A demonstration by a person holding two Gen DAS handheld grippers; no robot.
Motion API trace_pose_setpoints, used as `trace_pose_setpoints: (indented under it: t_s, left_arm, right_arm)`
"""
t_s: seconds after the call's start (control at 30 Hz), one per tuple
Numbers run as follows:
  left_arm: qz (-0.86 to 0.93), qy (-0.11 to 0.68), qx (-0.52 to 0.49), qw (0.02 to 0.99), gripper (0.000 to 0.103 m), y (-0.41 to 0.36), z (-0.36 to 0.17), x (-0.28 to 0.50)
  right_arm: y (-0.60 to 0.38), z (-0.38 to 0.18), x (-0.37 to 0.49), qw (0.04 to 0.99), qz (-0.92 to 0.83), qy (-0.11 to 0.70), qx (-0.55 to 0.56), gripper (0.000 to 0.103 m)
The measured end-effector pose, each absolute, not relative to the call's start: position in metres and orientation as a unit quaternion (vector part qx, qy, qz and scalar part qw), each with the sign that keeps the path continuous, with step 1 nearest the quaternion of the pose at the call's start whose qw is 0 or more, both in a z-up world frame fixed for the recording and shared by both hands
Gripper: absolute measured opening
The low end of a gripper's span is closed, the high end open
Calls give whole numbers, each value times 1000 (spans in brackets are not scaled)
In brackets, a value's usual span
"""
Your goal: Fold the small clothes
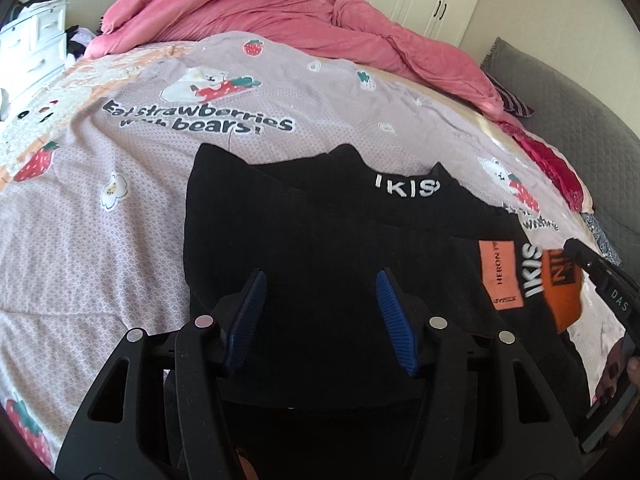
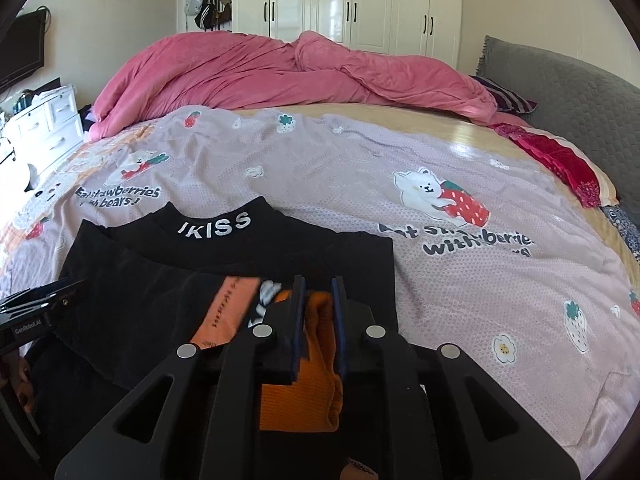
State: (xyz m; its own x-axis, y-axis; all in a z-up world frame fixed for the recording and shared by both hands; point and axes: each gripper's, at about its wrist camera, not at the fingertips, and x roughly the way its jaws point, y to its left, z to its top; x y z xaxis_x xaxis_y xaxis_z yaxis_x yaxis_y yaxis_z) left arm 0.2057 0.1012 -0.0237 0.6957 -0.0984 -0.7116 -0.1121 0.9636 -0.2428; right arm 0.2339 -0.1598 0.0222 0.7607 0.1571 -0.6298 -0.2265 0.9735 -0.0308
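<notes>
Left wrist view shows a wide bed sheet (image 1: 100, 208) printed with bears and strawberries, a rumpled pink duvet (image 1: 280, 12) heaped at its far side, and a black garment (image 1: 320, 232) lettered IKISS lying flat on the sheet near the camera. Above the black cloth the left gripper (image 1: 320, 296) hangs with its blue pads spread wide, holding nothing. From the right wrist view, the right gripper (image 2: 318, 300) has its jaws drawn narrow, pinching an orange patch (image 2: 316, 344) at the garment's right edge
</notes>
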Motion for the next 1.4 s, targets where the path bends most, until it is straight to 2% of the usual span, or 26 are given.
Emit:
trace_pose_setpoints:
  t_s: [0.1, 0.23, 0.43, 0.7, 0.77, 0.83, 0.93, 1.3, 1.4]
  left_arm:
    - [0, 399, -131, 908, 49, 102, -27, 205]
    - [-2, 409, -127, 904, 49, 102, -30, 204]
    - [-4, 422, -117, 899, 49, 102, -36, 204]
    - [-10, 425, -127, 896, 49, 107, -39, 202]
    - [-10, 425, -126, 896, 49, 107, -39, 202]
    - [-12, 425, -128, 896, 49, 108, -39, 202]
    - [-13, 426, -129, 896, 49, 109, -39, 201]
    - [-9, 423, -120, 898, 50, 106, -35, 196]
    - [-7, 420, -113, 900, 53, 103, -33, 193]
  right_arm:
    - [-160, 25, 228, 941, 92, 321, -52, 15]
    - [-150, 25, 223, 936, 118, 326, -57, 29]
    - [-105, 10, 214, 917, 173, 344, -105, 29]
    - [-83, -12, 222, 890, 192, 398, -113, 30]
    - [-86, -23, 225, 880, 184, 419, -124, 32]
    - [-91, -30, 227, 876, 175, 431, -129, 38]
    - [-106, -38, 229, 871, 178, 445, -111, 38]
    - [-110, -26, 219, 878, 190, 431, -85, 40]
    - [-105, -18, 206, 881, 207, 416, -93, 40]
